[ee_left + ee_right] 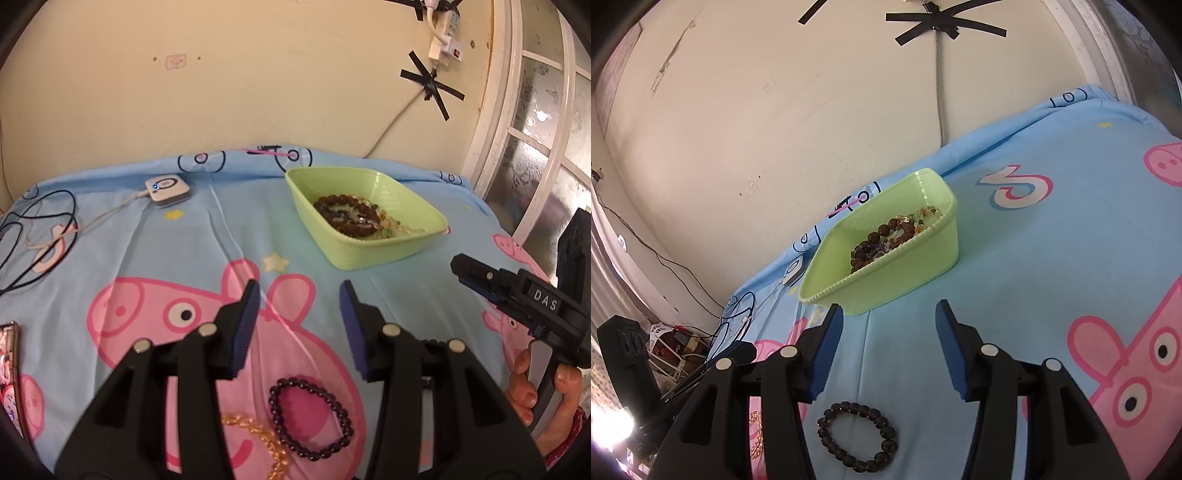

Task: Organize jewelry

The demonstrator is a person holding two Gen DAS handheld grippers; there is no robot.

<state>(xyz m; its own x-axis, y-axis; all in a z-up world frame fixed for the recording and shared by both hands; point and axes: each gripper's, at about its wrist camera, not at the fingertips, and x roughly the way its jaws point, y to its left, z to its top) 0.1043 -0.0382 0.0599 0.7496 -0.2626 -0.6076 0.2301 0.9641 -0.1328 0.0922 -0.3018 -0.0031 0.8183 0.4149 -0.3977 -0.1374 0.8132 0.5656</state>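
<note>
Both tongs apart, nothing between jaws. Left gripper (pixel 299 291) hangs over dark bead bracelet (pixel 311 418), amber strand (pixel 255 435) touching it on the left. My worry: if I close low, I snag bedsheet (pixel 147 240) or drag both strands. Green tray (pixel 369 254) ahead-right of left gripper, sheet between is bare. Right gripper (pixel 888 312) near tray wall, so a swing could tip it.

Left gripper (pixel 299 291) and right gripper (pixel 889 308): jaws parted, empty, angled downward; hand (pixel 543 391) gripping right handle.
</note>
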